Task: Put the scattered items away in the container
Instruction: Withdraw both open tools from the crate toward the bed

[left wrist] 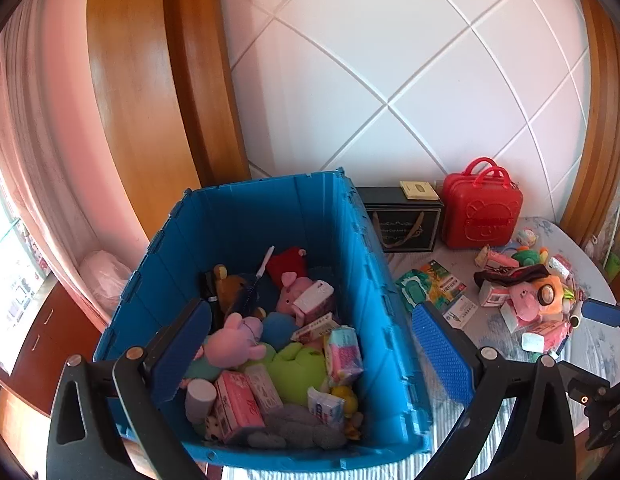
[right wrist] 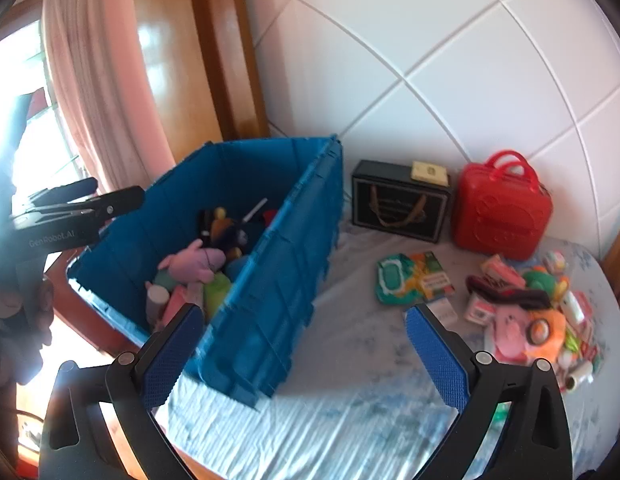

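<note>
Here, a large blue plastic crate point(left wrist: 270, 216) stands open on a pale printed bedsheet point(right wrist: 350, 360), holding a jumble: a pink plush pig point(left wrist: 232, 340), a lime-green soft toy point(left wrist: 298, 368), pink tissue packs point(left wrist: 240, 404), a white cylindrical bottle point(left wrist: 200, 398) and a red plush point(left wrist: 288, 266) toward its far end. To the right of the crate, a heap of scattered small items point(right wrist: 530, 312) lies on the sheet, among them an orange plush point(right wrist: 544, 330) and a green wet-wipes pack point(right wrist: 392, 282). Farther back against the white tiled wall sit a black gift box point(right wrist: 398, 204) and a red plastic carry case point(right wrist: 502, 208). The left gripper point(left wrist: 310, 356) hangs above the crate's near end, jaws spread wide, nothing between them. The right gripper point(right wrist: 306, 356) hovers over the sheet between crate and heap, likewise spread and empty, the heap just right of its right finger.
</note>
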{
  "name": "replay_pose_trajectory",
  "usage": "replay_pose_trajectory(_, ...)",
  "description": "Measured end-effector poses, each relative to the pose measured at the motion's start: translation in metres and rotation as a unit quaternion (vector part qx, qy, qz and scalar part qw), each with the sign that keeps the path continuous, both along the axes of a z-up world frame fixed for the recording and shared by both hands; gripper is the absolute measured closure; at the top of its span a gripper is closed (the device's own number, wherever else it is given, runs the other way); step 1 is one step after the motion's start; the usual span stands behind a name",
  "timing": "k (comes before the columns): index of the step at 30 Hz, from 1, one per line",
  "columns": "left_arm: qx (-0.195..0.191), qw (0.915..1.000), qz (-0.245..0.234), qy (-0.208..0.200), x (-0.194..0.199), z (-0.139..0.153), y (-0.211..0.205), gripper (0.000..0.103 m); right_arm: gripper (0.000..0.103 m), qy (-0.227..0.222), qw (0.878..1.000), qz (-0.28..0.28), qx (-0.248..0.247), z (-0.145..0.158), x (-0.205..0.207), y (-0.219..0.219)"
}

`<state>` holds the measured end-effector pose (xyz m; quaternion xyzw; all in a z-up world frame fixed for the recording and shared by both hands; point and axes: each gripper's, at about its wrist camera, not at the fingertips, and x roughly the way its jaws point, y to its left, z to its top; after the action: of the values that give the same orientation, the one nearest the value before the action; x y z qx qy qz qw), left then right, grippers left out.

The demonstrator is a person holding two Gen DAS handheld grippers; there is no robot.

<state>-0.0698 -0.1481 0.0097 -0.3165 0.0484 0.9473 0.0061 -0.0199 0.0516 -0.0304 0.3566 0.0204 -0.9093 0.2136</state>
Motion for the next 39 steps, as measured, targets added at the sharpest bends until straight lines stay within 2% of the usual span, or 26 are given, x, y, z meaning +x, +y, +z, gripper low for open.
replay_pose_trajectory(17,0.012,0.9994,-0.007,-0.032,0.054,-0.004,0.108,0.001,0.000,-0.008,0.998,-0.060,-0.012,-0.004,0.056,0.125)
replay_pose_trajectory(21,-0.001,0.9992,-0.014,-0.036,0.064,-0.006,0.130,0.001,0.000,-0.007,0.998,-0.067,-0.010,-0.002,0.066,0.142)
replay_pose_trajectory(28,-0.001,0.9988,-0.030,-0.040,0.075,-0.006,0.153,0.001,0.000,-0.006,0.997,-0.081,-0.008,0.001,0.078,0.165)
replay_pose_trajectory(39,0.009,0.9985,-0.033,-0.043,0.083,-0.008,0.164,0.001,0.000,-0.006,0.996,-0.090,-0.006,0.002,0.087,0.181)
